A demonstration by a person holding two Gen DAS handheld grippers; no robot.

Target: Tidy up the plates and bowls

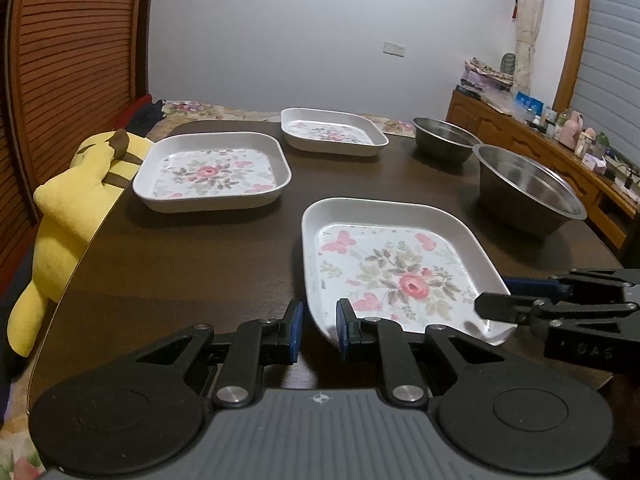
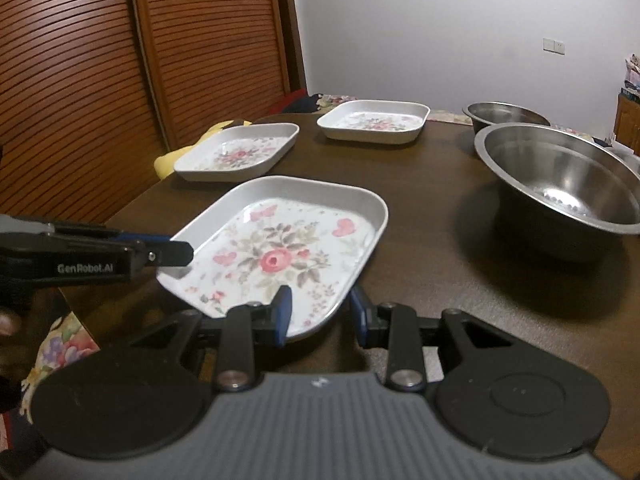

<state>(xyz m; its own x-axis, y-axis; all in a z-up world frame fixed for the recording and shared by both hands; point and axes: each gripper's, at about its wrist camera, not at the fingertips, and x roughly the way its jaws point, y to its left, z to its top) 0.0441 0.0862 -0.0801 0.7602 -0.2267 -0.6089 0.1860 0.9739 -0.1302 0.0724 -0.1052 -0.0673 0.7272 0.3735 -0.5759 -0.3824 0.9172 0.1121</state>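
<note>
Near plate: floral, white-rimmed, with its two closest corners in the two grippers; it looks tipped and raised a little off the table, though the underside is hidden.
Left gripper: jaws narrow, clamped on the plate's near-left corner, one pad inside the rim and one outside.
Right gripper: jaws a little wider, straddling the near-right corner, the rim between the pads; it reads as a grip on the plate.
Plate axis: nearly square, so no clear long side; it stretches away from both sets of fingers, with its far edge free.
Second plate: same pattern, flat on the table, ahead and to the left of the held one and well apart from it. It is on the left hand's side and is my guess for where a stack would start.
Far plate: third of the set, near the table's back edge, beyond the second.
Large steel bowl: ahead and to the right, near the held plate's right rim but not touching it.
Small steel bowl: behind the large one, close beside it.
Table: dark wood with a rounded left edge.
Room: a yellow plush toy beside the table's left edge, louvred wooden doors behind it, and a cluttered sideboard to the right.
</note>
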